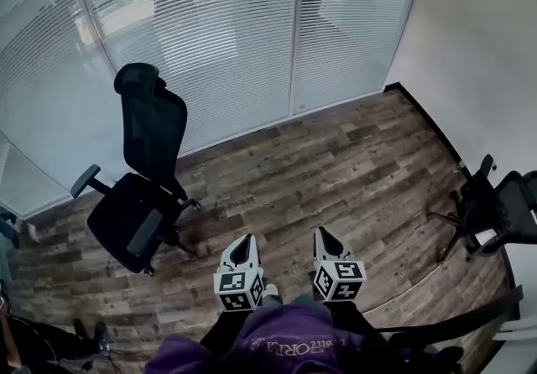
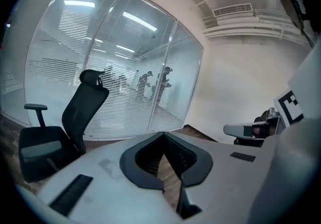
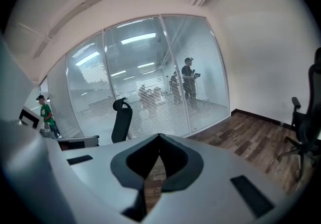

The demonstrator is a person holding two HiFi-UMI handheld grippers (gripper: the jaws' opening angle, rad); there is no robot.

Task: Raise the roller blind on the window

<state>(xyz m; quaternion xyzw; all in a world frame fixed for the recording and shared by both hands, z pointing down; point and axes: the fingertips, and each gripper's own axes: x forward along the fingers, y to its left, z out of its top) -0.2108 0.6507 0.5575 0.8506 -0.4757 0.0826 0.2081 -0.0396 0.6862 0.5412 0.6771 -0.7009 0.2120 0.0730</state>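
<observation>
No roller blind shows in any view, only a striped glass partition (image 1: 210, 45) along the floor's (image 1: 352, 163) far edge, with an office chair (image 1: 143, 179) before it. Closed and empty, left tongs (image 1: 243, 248) and right tongs (image 1: 325, 240) sit low, side by side. They're probably just being carried, since nothing is within reach.

Office chair (image 1: 143, 188) before glass wall (image 1: 252, 45)

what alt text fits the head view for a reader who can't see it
The white left gripper and right gripper, fingers shut and empty, point across a brown wood-plank floor toward a striped frosted glass partition. A black mesh office chair stands at left, another black chair at the right edge.
</observation>
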